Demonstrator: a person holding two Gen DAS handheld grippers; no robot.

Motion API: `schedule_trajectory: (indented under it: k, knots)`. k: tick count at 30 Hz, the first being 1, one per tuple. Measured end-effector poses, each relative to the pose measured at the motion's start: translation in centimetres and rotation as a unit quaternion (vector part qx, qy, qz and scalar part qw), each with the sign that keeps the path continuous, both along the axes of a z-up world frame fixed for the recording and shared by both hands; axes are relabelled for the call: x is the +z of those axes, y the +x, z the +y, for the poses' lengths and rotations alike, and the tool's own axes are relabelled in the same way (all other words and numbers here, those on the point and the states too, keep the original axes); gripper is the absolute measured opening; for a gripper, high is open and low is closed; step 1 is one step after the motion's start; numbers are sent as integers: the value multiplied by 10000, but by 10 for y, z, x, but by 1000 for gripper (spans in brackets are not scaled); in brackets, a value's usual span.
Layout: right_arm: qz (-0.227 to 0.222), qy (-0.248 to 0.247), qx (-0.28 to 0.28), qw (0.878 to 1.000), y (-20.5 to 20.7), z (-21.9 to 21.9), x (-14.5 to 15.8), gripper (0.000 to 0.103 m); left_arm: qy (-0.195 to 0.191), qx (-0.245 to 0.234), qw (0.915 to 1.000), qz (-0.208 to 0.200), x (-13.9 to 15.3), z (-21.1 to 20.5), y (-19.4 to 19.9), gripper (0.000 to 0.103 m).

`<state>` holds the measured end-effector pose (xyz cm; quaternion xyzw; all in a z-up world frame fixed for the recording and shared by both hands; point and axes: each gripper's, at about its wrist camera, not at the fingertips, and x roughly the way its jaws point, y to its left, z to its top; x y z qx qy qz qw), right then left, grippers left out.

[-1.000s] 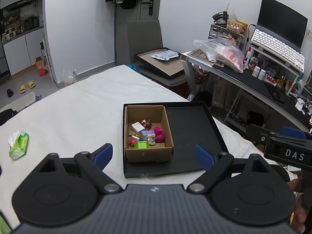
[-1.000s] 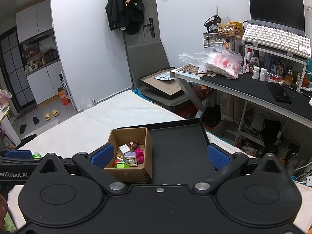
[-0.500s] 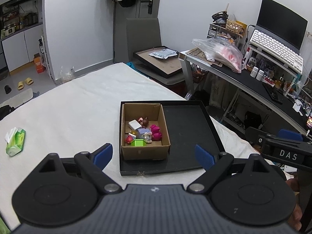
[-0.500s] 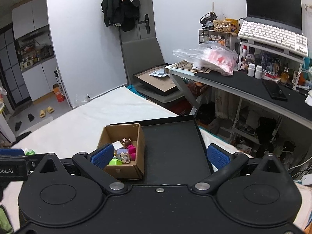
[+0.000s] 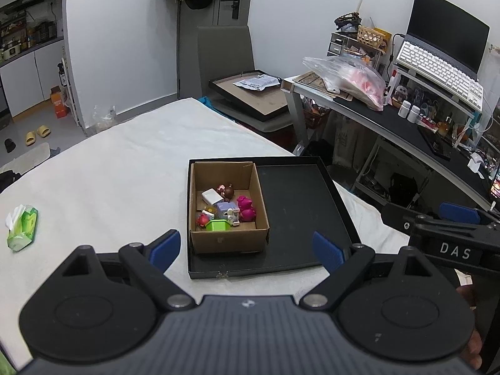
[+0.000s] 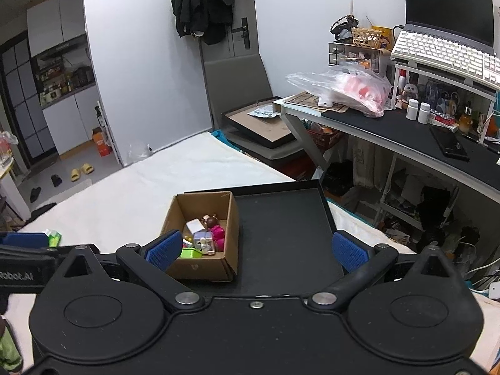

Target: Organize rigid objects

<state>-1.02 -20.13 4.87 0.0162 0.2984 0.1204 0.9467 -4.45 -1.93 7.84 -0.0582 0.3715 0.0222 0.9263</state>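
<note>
Both grippers, left (image 5: 247, 247) and right (image 6: 256, 251), fingers wide, empty. Risk: toys (image 5: 226, 209) crammed in cardboard box (image 5: 228, 240); grabbing one drags neighbours.

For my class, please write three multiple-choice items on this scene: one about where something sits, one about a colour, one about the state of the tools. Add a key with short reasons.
1. The cardboard box stands
A. in the black tray's left part
B. on the desk
C. on the floor

2. The pack on the white cloth, far left, is
A. red
B. green
C. blue

3. Both tools are
A. shut on a toy
B. open and empty
C. out of view

Key: 1 A, the box fills the left of the black tray. 2 B, the tissue pack is green. 3 B, the left tool and right tool show pads wide apart, holding nothing.
</note>
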Motion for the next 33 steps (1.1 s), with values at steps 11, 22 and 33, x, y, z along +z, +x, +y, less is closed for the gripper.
schedule_trajectory:
  k: [11, 22, 33]
  knots:
    - [23, 38, 145, 9999, -1, 2, 1, 103, -9, 45, 10000, 35, -4, 2, 2, 91]
    - [55, -88, 86, 9999, 1, 5, -4, 103, -35, 57, 10000, 28, -4, 6, 3, 91]
    - [185, -89, 27, 9998, 7, -2, -13, 103, -38, 59, 10000, 30, -11, 4, 8, 91]
